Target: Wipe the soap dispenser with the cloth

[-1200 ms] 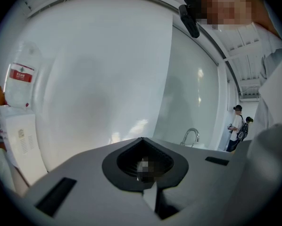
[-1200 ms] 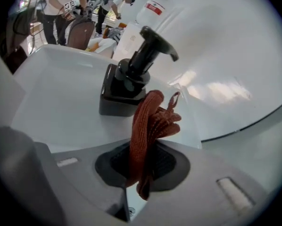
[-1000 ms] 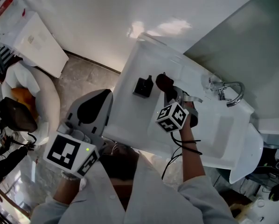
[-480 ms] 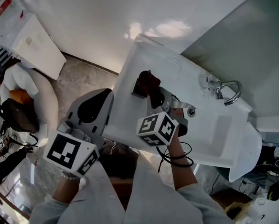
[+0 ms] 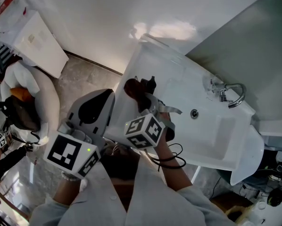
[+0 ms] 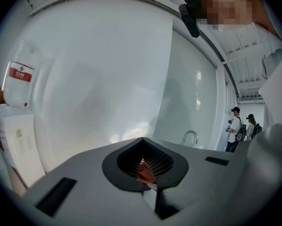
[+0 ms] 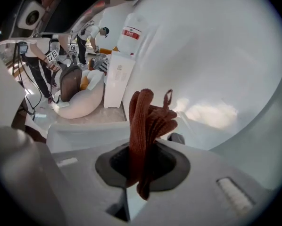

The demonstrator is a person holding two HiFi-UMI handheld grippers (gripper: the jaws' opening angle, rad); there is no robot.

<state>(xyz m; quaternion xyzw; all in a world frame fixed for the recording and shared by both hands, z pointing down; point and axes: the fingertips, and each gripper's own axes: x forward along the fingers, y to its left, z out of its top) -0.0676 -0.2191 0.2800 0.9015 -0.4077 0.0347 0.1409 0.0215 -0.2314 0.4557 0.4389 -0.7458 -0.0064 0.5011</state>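
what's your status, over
Right gripper shut on cloth. Cloth beside soap dispenser, contact unclear. Left gripper shut, off the sink. Nothing in the way.

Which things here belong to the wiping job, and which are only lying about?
Job:
cloth, gripped in the right tool
soap dispenser

Lying about:
faucet
cushion
water bottle

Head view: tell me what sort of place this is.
Likely a washroom: a white rectangular washbasin with a curved chrome tap, a small black soap dispenser on its rim, and the right gripper clamping a rust-brown knitted cloth by it.
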